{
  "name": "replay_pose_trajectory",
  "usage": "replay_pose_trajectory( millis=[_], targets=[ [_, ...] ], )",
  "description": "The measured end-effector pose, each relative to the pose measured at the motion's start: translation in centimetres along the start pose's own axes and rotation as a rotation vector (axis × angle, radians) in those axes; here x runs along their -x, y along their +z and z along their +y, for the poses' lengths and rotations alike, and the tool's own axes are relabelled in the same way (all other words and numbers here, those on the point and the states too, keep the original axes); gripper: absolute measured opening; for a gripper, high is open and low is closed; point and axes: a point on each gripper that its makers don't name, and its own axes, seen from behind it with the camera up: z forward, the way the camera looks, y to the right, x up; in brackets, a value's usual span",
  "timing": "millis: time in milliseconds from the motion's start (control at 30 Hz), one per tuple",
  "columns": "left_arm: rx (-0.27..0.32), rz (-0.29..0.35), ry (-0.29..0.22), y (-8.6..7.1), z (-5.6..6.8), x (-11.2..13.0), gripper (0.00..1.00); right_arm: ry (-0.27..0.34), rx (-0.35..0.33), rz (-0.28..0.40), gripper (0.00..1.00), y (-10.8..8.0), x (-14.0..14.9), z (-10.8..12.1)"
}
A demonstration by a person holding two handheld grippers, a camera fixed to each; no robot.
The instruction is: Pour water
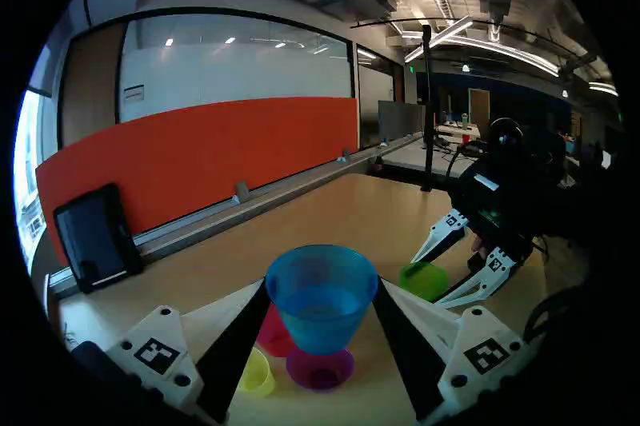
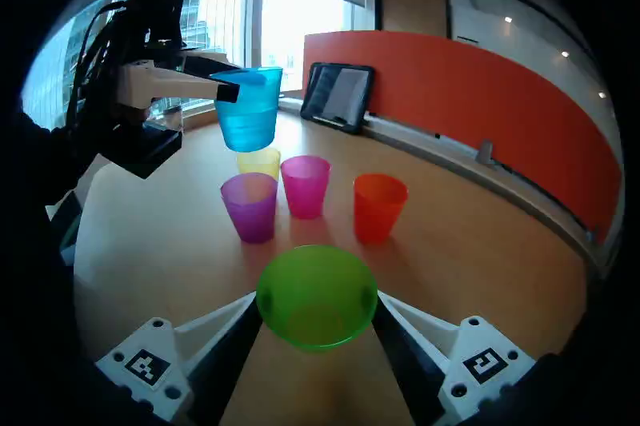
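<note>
Cup [image 1: 322, 302] (blue, perhaps part-filled) clamped aloft in left gripper [image 1: 320, 288].

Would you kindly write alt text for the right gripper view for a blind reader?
The right gripper holds a green cup. Beyond it on the table stand a purple cup, pink cup, yellow cup and orange cup; the left gripper holds a blue cup raised above them.

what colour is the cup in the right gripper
The cup is translucent green, clearest in the right gripper view.
</note>
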Motion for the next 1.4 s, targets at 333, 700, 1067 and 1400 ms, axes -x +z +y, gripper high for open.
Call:
replay_pose_trajectory(
  millis=[333, 700, 1067, 1400],
  targets=[
    [-0.032, 0.046, -0.005, -2.0, -0.7, -1.0, 0.88, 0.011, 0.019, 0.126, 0.92, -1.2, -3.9, -0.2],
    [-0.052, 0.11, -0.026, -3.5, -0.9, -2.4, 0.88, -0.017, 0.034, 0.269, 0.92, -2.7, -9.0, -0.3],
    [-0.061, 0.163, -0.046, -4.5, -1.1, -3.6, 0.88, -0.038, 0.03, 0.393, 0.93, -3.9, -13.8, -0.8],
    [-0.064, 0.188, -0.06, -5.1, -1.5, -4.2, 0.88, -0.049, 0.022, 0.431, 0.93, -3.9, -15.8, -1.2]
  ],
)
